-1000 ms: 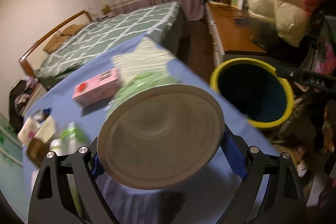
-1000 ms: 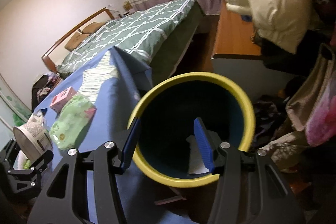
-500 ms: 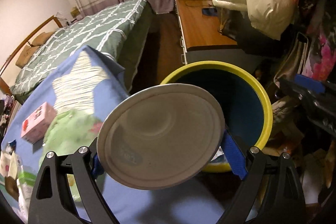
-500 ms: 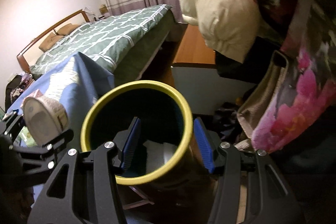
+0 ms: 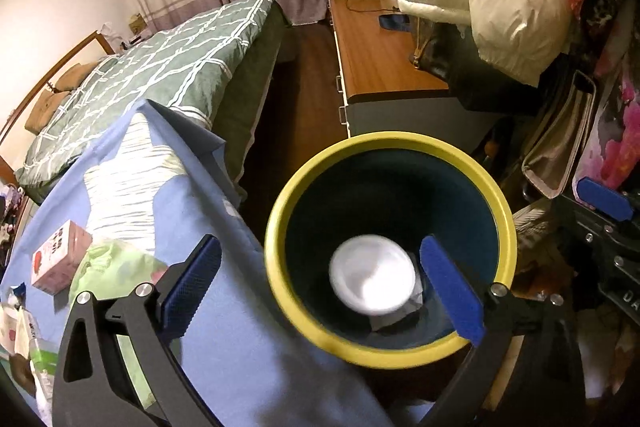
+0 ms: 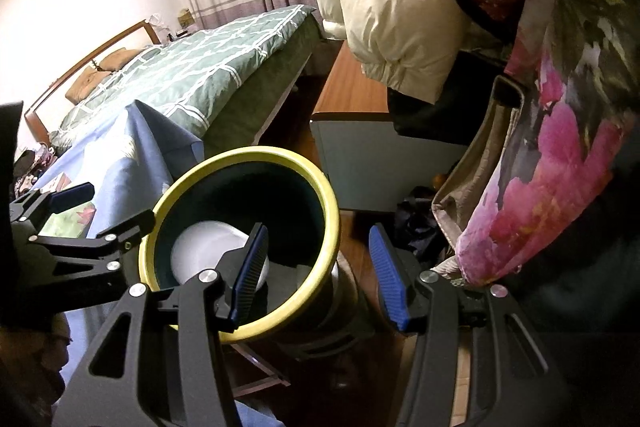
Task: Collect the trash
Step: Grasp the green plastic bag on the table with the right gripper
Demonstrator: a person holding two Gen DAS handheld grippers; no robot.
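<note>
White cup [image 5: 372, 281] inside yellow-rimmed bin [image 5: 472, 163], clear of both grippers.
Left gripper [image 5: 320, 291] above bin mouth, jaws opening wide, nothing pressed between them; cup blurred, below and beyond the pads. Right gripper [image 6: 316, 269] half open, jaws straddling the bin's near rim without touching. Blue-clothed counter [image 5: 224, 327] left of left jaws.

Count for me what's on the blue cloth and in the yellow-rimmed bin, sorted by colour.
White: 1, the round cup inside the bin, with some paper under it.
Pink: 1, the box on the cloth.
Green: 1, the soft packet beside the box.
Total: 3. More clutter at the cloth's far left edge is too cut off to count.
</note>
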